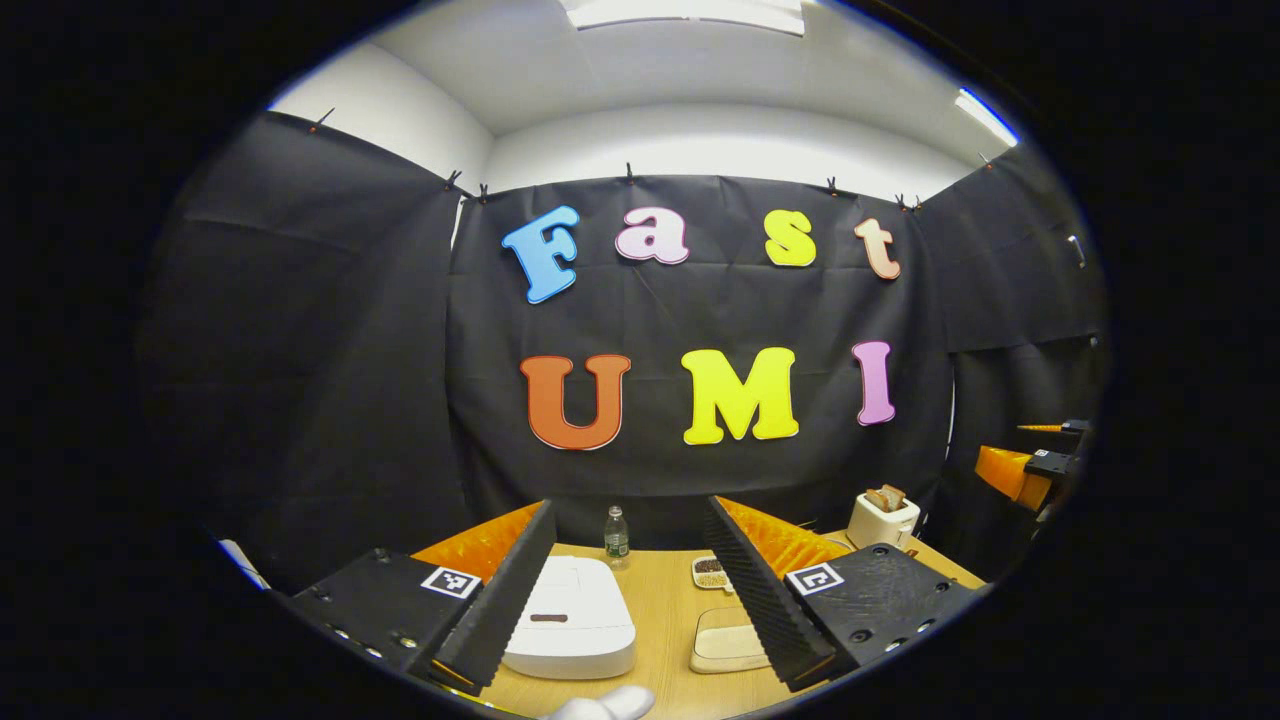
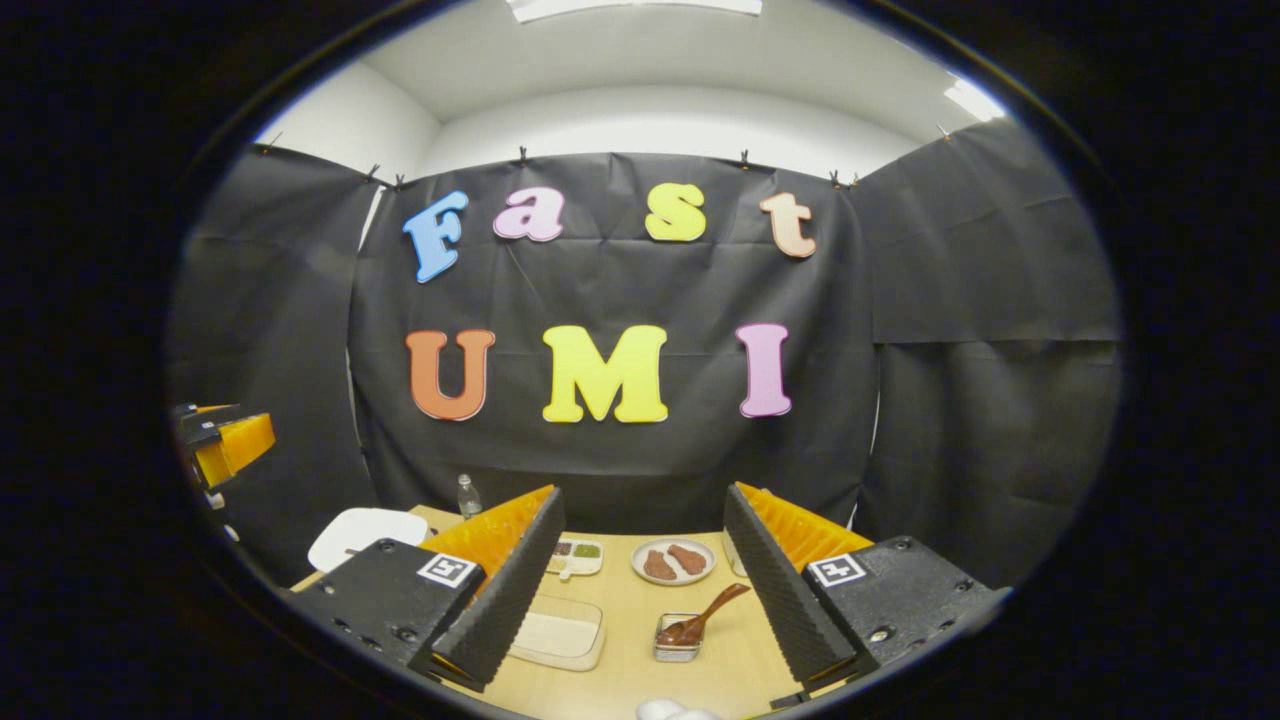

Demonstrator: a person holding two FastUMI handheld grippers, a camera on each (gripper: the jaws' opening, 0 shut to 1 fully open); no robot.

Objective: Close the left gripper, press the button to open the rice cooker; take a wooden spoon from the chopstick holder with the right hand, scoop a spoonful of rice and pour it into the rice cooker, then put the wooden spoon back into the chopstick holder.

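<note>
While both grippers hang above the table (image 1: 670,600), neither holds anything: in the left gripper view the left gripper (image 1: 640,590) shows at the bottom of the frame with jaws wide apart, and between its fingers, lower centre-left, sits the white cooker (image 1: 572,620) with its lid down, a dark slot on the front of the lid. Behind the cooker a small bottle (image 1: 616,537) stands near the back wall; right of it a small tray (image 1: 709,572) of grains, and nearer the camera a flat clear box (image 1: 725,640), partly hidden by the right-side finger. A toaster (image 1: 883,518) with bread in it sits at the right, past that finger. The right gripper (image 1: 1035,465) shows at the far right edge, mid-height — its jaws cannot be judged there. In the right gripper view the right gripper (image 2: 640,580) is also wide open at the bottom, nothing between the fingers; the spoon (image 2: 705,616) leans in a small metal holder (image 2: 677,640) at lower centre, handle tilted up to the right. Behind it a plate (image 2: 673,561) with two brown pieces; the box of rice (image 2: 558,632) lies lower left of centre, and the cooker's lid peeks out at the left edge below the left gripper.
</note>
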